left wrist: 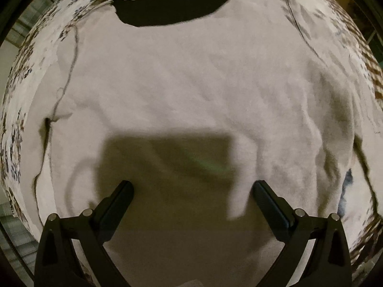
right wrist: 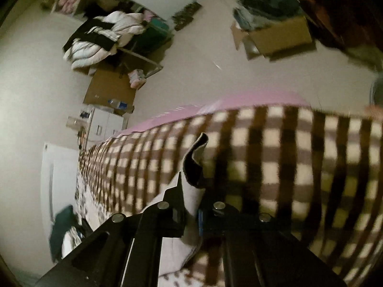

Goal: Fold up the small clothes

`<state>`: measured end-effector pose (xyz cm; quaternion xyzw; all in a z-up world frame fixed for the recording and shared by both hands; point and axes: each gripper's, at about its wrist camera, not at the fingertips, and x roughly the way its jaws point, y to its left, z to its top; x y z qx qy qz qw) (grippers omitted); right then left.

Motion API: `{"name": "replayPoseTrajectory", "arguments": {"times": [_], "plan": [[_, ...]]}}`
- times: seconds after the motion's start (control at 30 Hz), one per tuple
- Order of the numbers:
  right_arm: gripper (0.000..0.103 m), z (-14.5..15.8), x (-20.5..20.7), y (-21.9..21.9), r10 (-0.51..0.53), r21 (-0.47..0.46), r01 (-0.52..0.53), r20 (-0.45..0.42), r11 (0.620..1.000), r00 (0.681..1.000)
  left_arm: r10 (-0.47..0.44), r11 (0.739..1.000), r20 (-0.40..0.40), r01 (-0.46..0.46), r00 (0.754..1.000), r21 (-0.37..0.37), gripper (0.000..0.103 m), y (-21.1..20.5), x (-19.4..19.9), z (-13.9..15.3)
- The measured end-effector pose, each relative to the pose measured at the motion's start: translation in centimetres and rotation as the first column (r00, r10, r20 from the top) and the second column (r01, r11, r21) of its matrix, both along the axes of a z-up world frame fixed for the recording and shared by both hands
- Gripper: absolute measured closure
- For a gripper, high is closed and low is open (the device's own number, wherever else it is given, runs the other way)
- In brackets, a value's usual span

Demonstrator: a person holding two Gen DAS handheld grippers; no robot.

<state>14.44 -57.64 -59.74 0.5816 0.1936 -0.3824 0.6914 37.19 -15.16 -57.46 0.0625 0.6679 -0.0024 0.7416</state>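
A white fleecy garment (left wrist: 191, 83) lies spread flat and fills most of the left wrist view, with a black band (left wrist: 174, 7) along its far edge. My left gripper (left wrist: 193, 184) points straight down over it, open, with only its own shadow between the fingers. In the right wrist view my right gripper (right wrist: 191, 198) is shut on a fold of white cloth with a black trim (right wrist: 191, 169), which sticks up past the fingertips above a brown-and-cream checked blanket (right wrist: 287, 155).
A flower-printed sheet (left wrist: 14, 143) borders the garment. Beyond the blanket runs a pink edge (right wrist: 251, 99), then pale floor. On the floor are a cardboard box of clothes (right wrist: 280, 35), a heap of white and black clothing (right wrist: 103, 35) and a white drawer unit (right wrist: 105, 126).
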Motion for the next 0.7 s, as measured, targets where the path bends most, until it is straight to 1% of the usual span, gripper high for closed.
{"name": "replayPoseTrajectory", "arguments": {"times": [0.13,0.23,0.3,0.33,0.37,0.4,0.43,0.47,0.53,0.57,0.6,0.63,0.7], "plan": [[0.096,5.6,2.0,0.9,0.099,-0.102,-0.101,-0.024,0.99,0.995,0.049,0.998,0.027,-0.048,0.998,-0.026,0.0,2.2,1.1,1.8],[0.096,10.7,5.6,2.8,0.219,-0.188,-0.222,-0.036,0.957,0.975,0.094,0.995,0.054,-0.092,0.994,-0.042,0.0,4.3,1.6,3.1],[0.096,14.0,8.6,5.0,0.318,-0.242,-0.32,-0.045,0.916,0.947,0.142,0.989,0.073,-0.138,0.987,-0.052,0.0,6.7,2.0,4.0],[0.096,15.5,10.4,6.5,0.371,-0.263,-0.37,-0.045,0.891,0.927,0.165,0.985,0.079,-0.16,0.983,-0.057,0.0,7.9,2.1,4.4],[0.096,17.0,12.6,8.3,0.43,-0.283,-0.428,-0.059,0.858,0.901,0.185,0.982,0.084,-0.18,0.979,-0.061,0.0,9.1,2.2,4.7],[0.096,18.2,14.6,10.2,0.483,-0.298,-0.48,-0.069,0.825,0.873,0.215,0.976,0.092,-0.209,0.972,-0.063,0.0,10.6,2.2,5.0],[0.096,19.2,16.7,12.5,0.541,-0.309,-0.536,-0.078,0.785,0.837,0.232,0.972,0.097,-0.226,0.968,-0.065,0.0,11.7,2.3,5.3],[0.096,20.1,19.0,15.2,0.6,-0.315,-0.597,-0.099,0.738,0.794,0.259,0.965,0.107,-0.254,0.96,-0.062,0.0,13.4,2.2,5.6],[0.096,21.0,22.9,21.2,0.709,-0.324,-0.707,-0.134,0.629,0.692,0.303,0.953,0.122,-0.299,0.945,-0.055,0.0,16.6,1.7,5.9],[0.096,21.2,24.3,23.6,0.747,-0.322,-0.748,-0.155,0.58,0.647,0.328,0.945,0.129,-0.324,0.936,-0.05,0.0,18.2,1.2,6.0],[0.096,21.1,25.8,26.9,0.788,-0.323,-0.793,-0.182,0.516,0.588,0.351,0.936,0.133,-0.348,0.927,-0.044,0.0,19.8,0.9,6.0],[0.096,20.8,27.1,29.9,0.818,-0.326,-0.826,-0.208,0.46,0.537,0.363,0.932,0.133,-0.361,0.922,-0.04,0.0,20.6,0.9,6.4],[0.096,19.1,29.4,36.7,0.866,-0.311,-0.888,-0.266,0.34,0.424,0.396,0.918,0.132,-0.397,0.909,-0.026,0.0,22.7,0.3,6.2]]}}
